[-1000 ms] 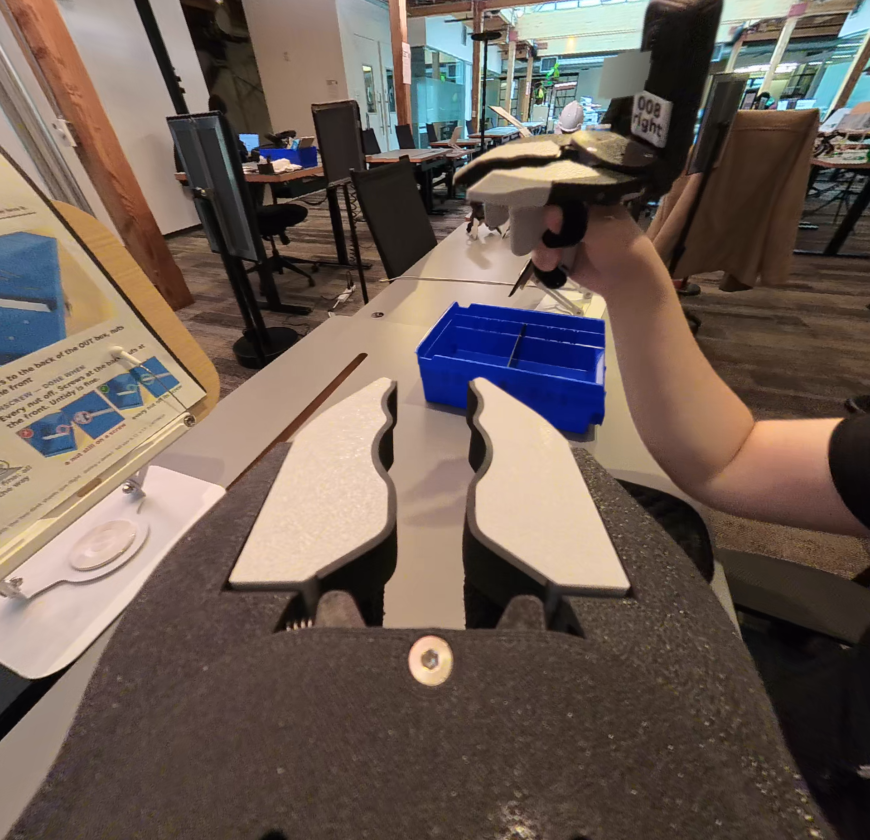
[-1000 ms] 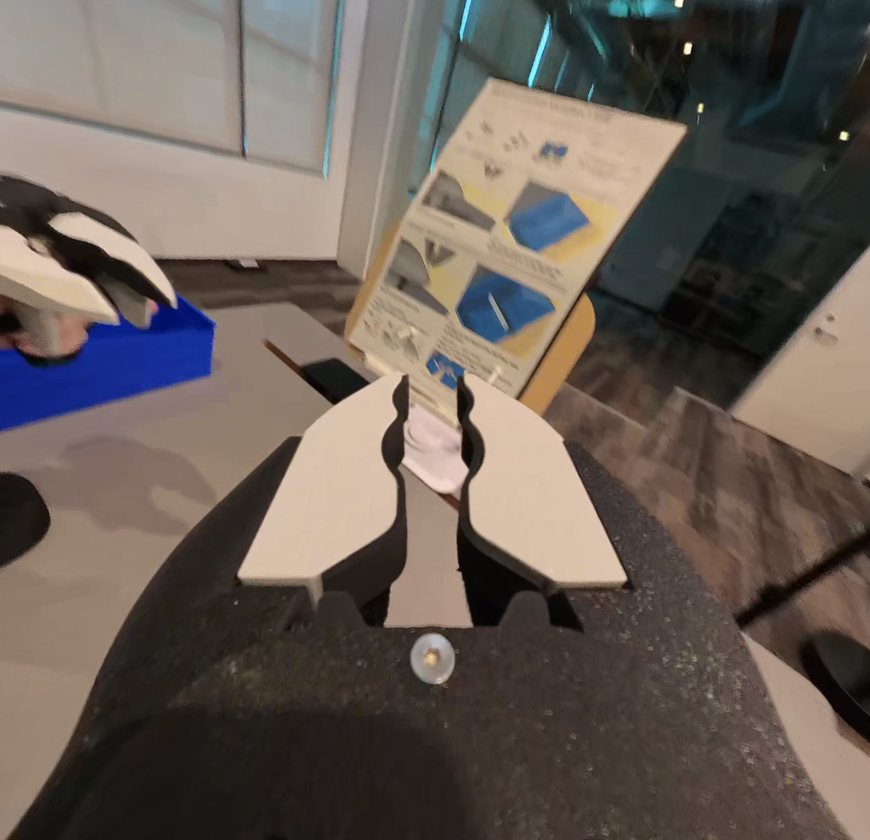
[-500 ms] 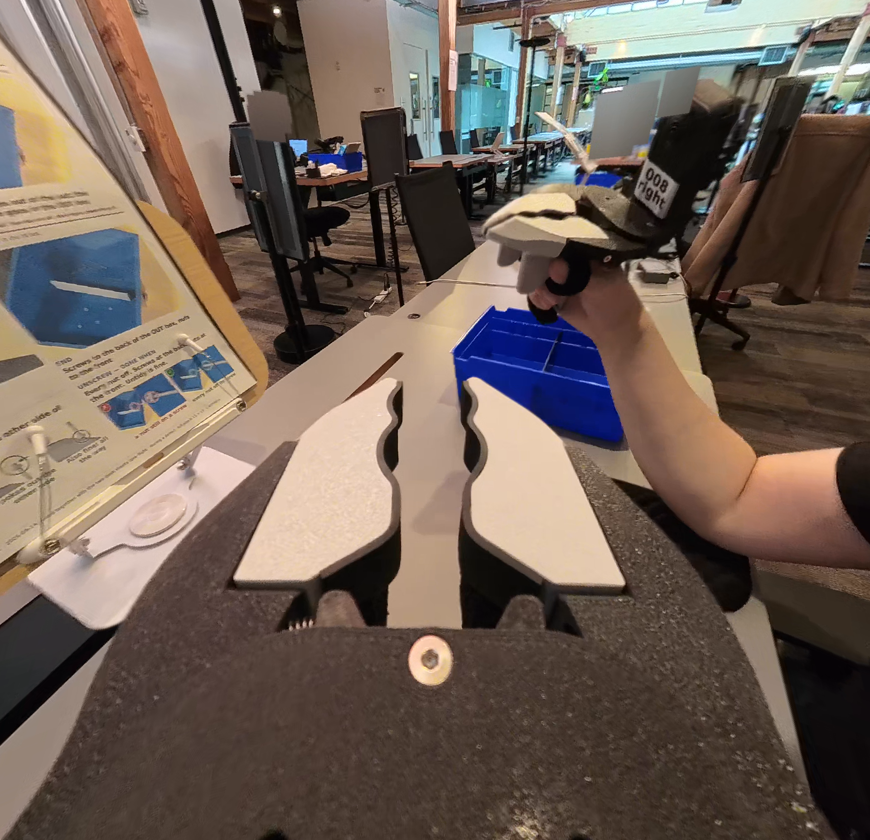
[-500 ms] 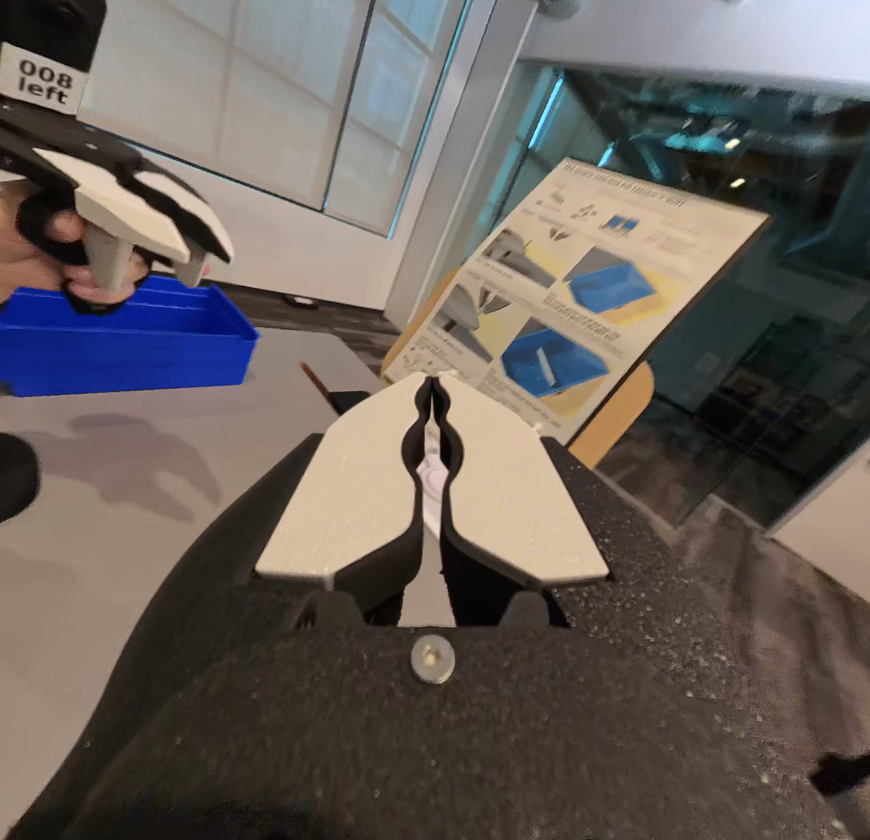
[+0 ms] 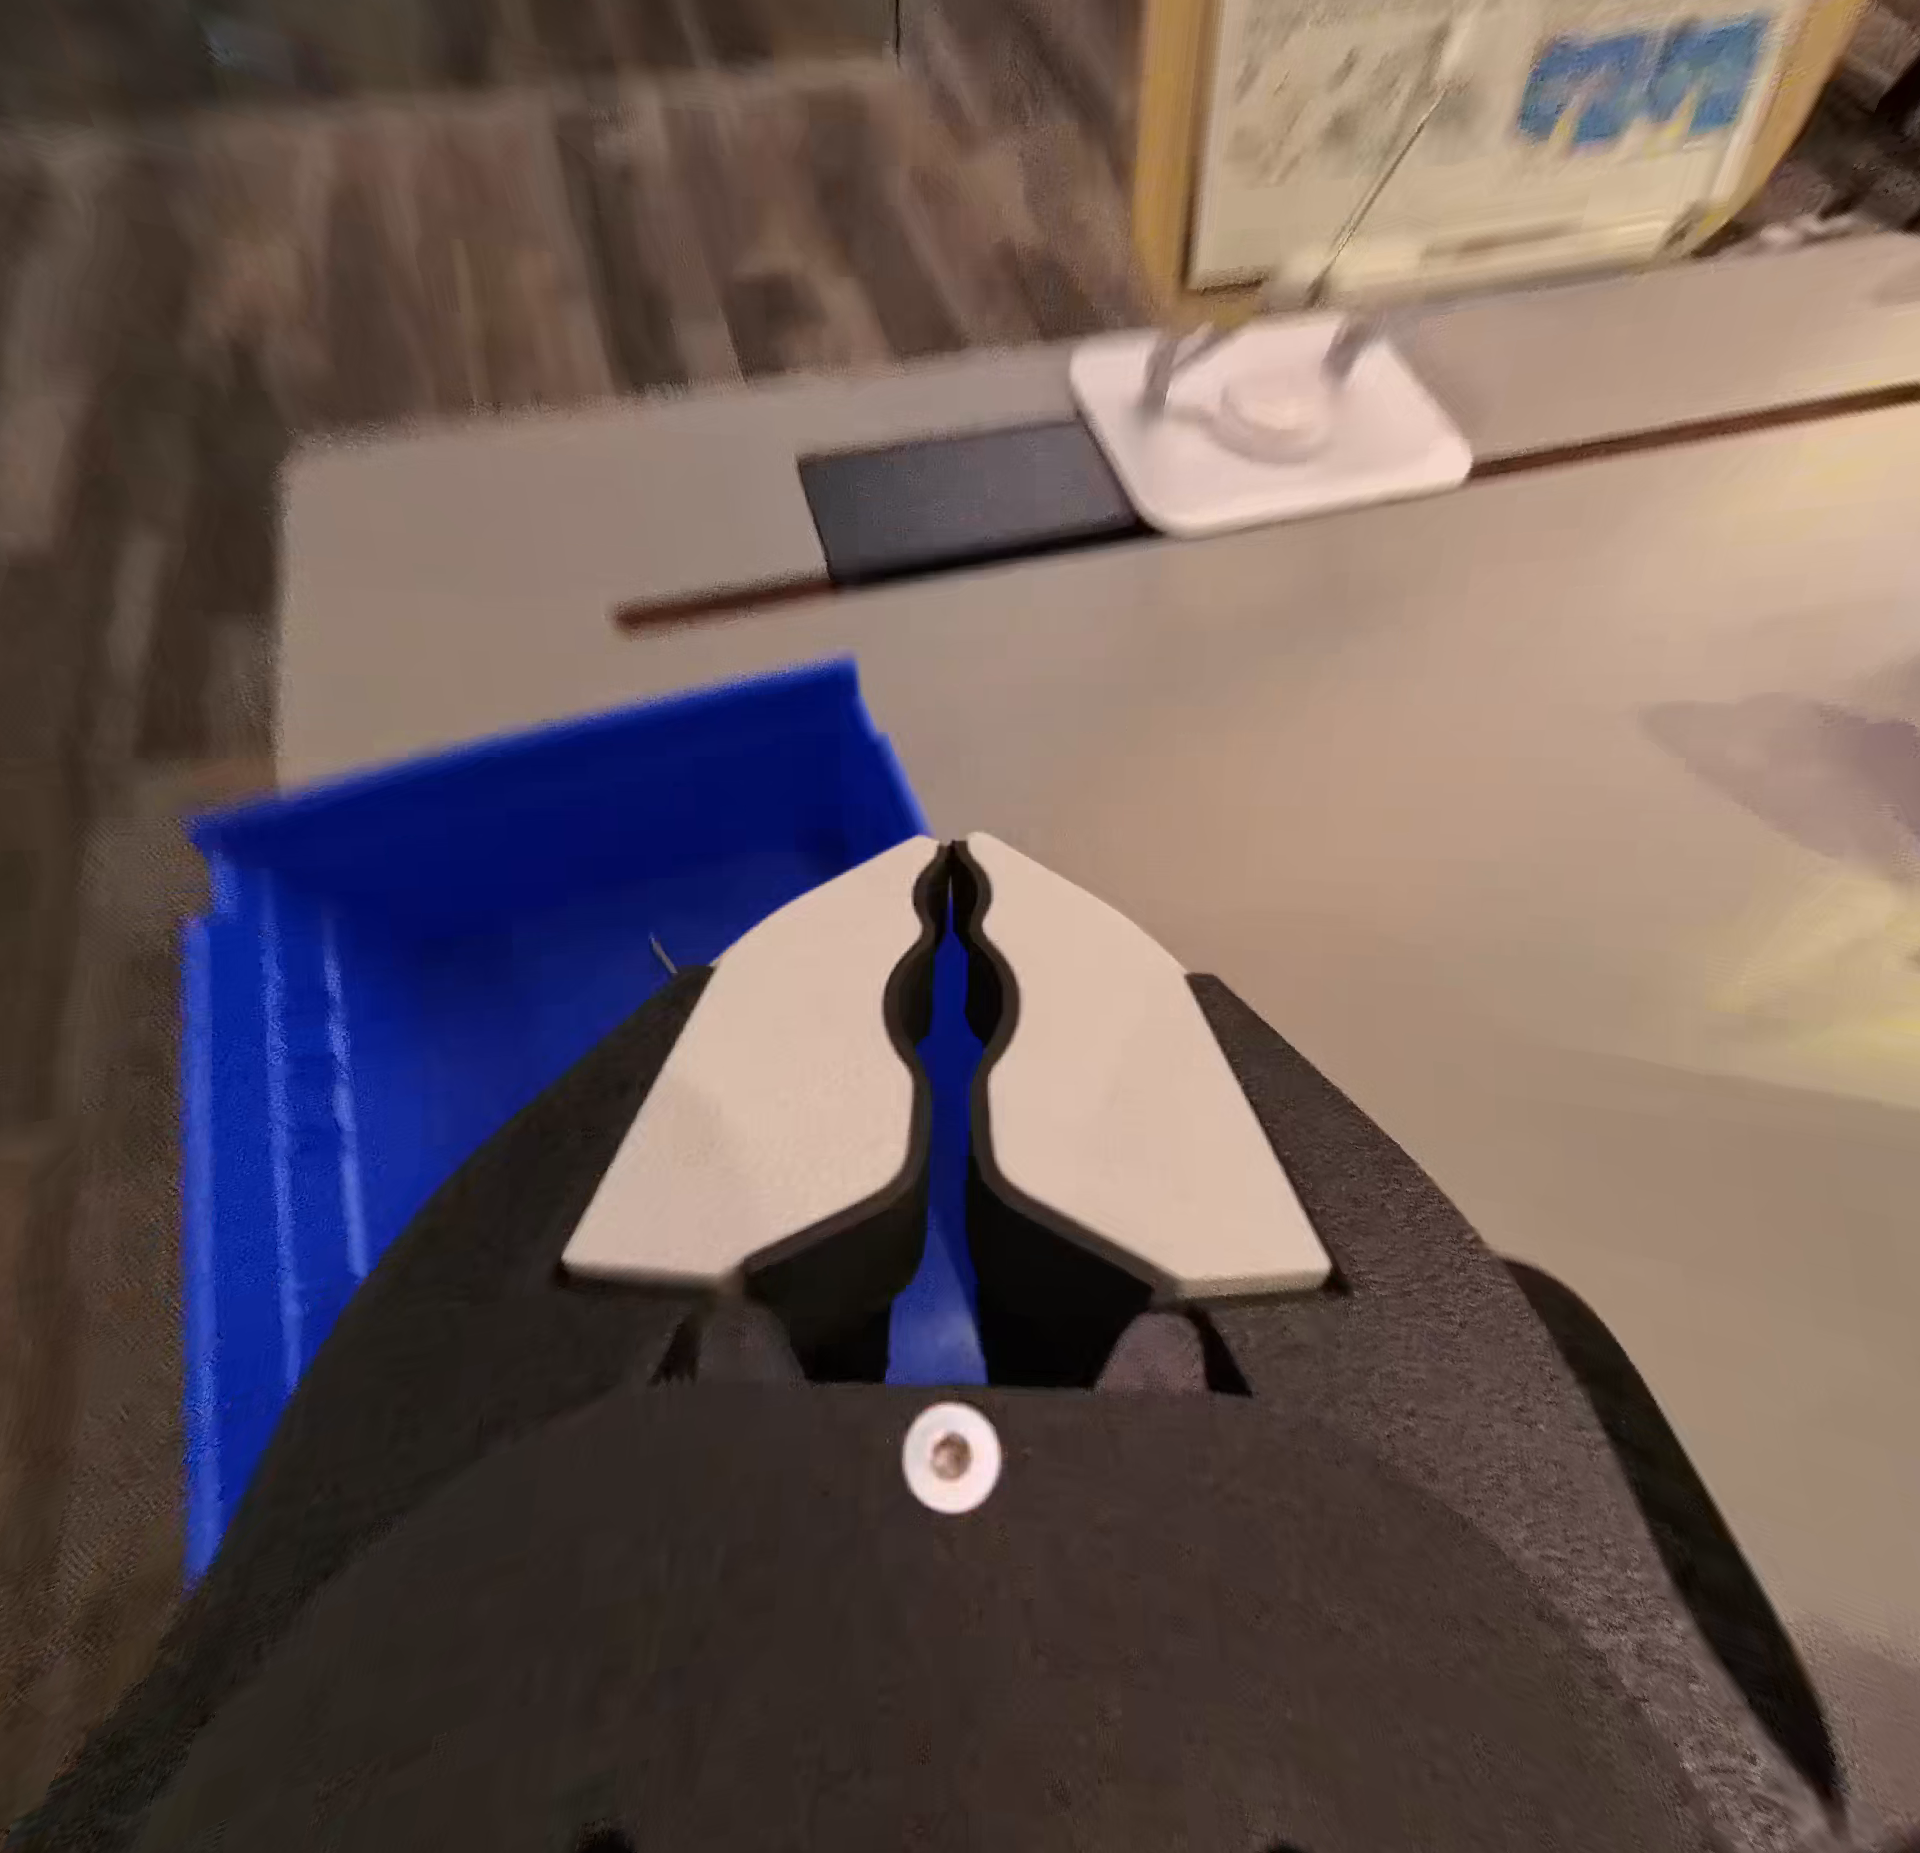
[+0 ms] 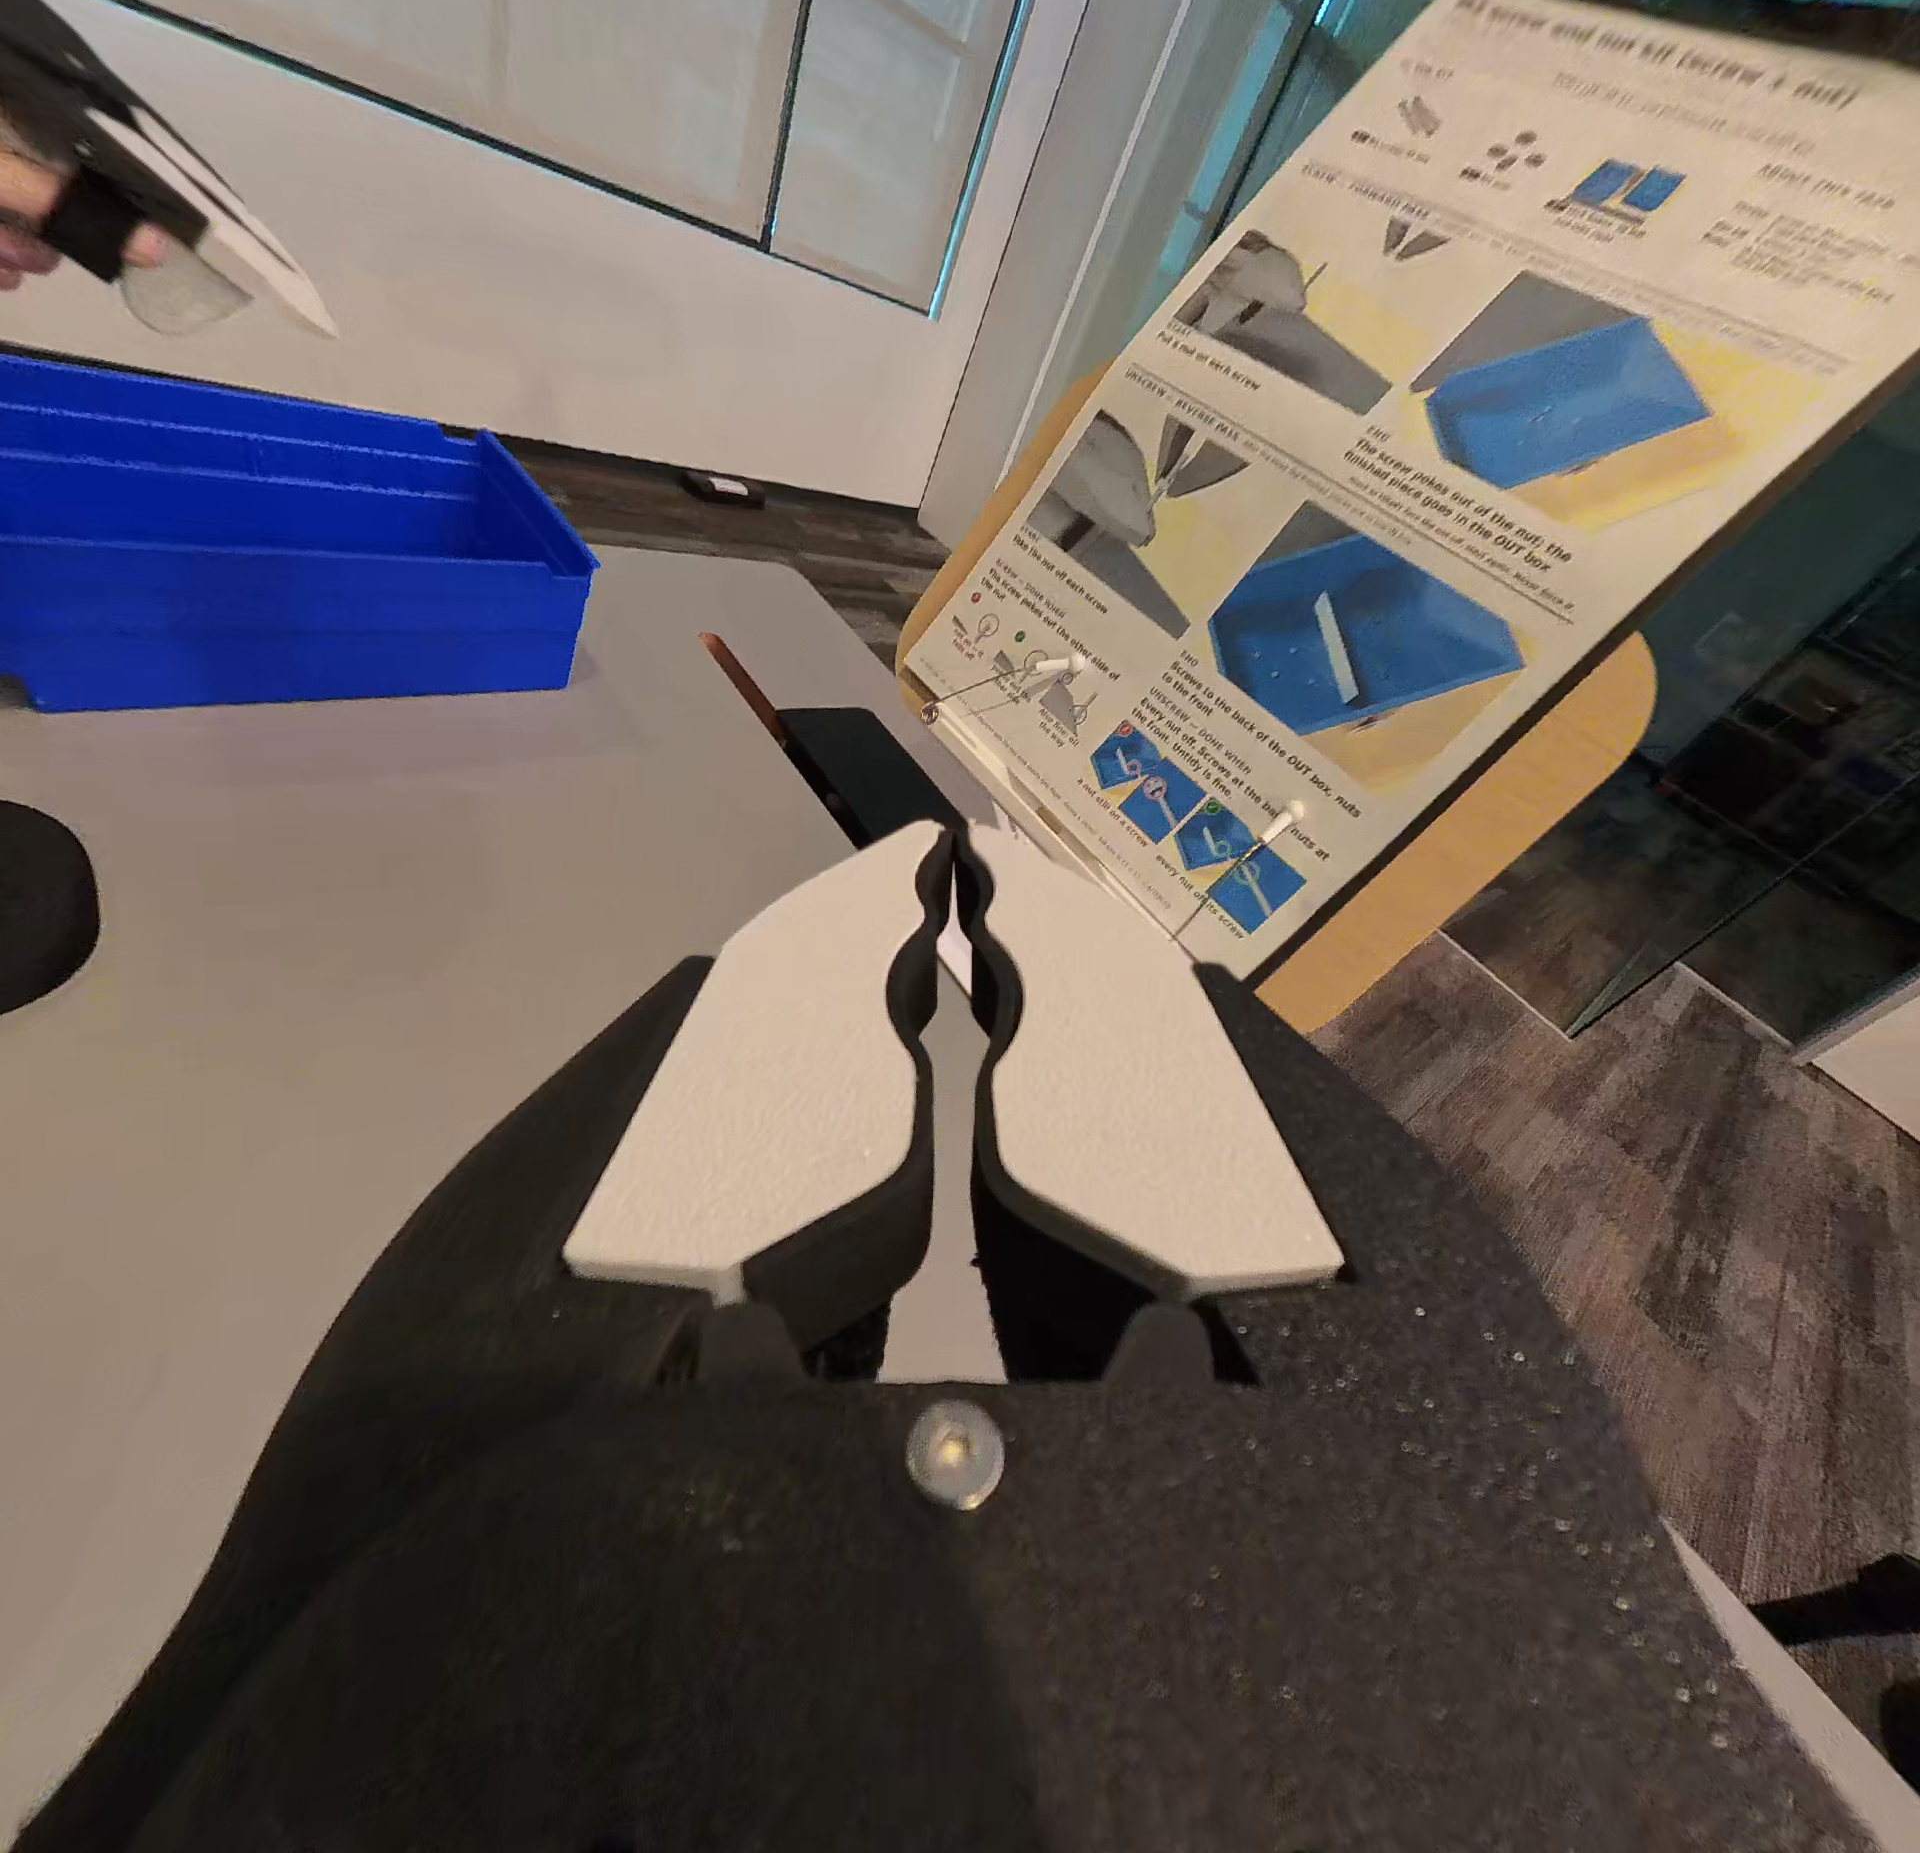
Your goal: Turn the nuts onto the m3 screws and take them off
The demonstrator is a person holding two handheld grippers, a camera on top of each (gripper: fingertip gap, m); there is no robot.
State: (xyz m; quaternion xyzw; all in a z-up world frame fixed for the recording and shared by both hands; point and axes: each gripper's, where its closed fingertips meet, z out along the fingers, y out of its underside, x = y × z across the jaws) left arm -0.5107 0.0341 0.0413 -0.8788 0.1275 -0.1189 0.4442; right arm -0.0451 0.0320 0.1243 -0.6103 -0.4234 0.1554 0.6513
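My left gripper is shut with nothing between its tips, and it hangs over the right end of a blue bin. This view is blurred. A thin pale sliver lies in the bin beside the left finger; I cannot tell what it is. My right gripper is shut and empty above the grey table, pointing at the instruction board. The right wrist view shows the blue bin at the left and the left gripper above it. No screws or nuts show clearly.
The instruction board stands on a white base at the table's far edge, next to a black rectangular patch. A dark round object sits at the left edge. Carpeted floor lies beyond the table. Left tips to right tips: about 45 cm. The left tips stand about 25 cm off the thin pale sliver.
My left gripper has closed from open and swung round over the blue bin. My right gripper has closed fully and dipped slightly toward the board.
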